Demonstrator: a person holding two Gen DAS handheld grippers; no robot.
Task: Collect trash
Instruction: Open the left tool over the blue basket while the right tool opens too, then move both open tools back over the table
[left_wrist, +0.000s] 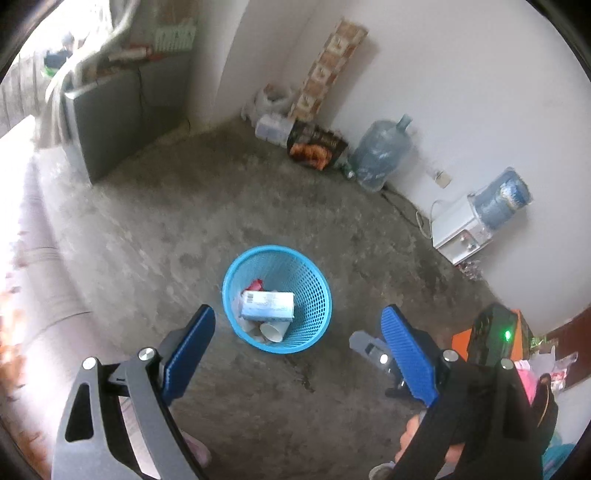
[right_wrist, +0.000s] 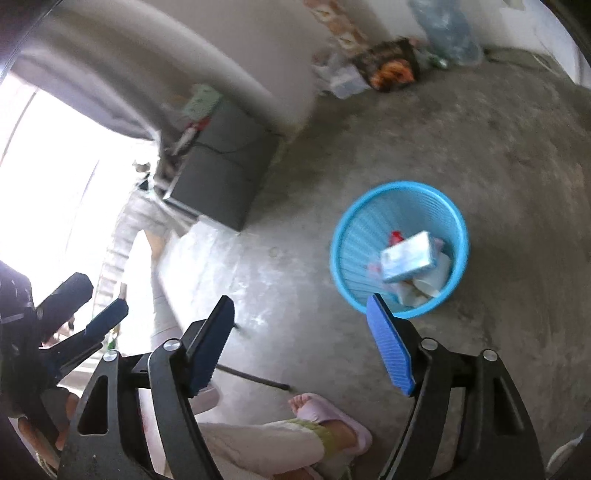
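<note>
Blown-out daylight glares from the left; right wrist view motion-blurred.

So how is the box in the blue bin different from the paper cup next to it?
The box is flat and rectangular, pale blue with print; the cup is round, plain white. The box lies on top of the pile; the cup lies on its side lower down, partly under the box. Both are inside the bin, and neither hand-held gripper holds either.
</note>
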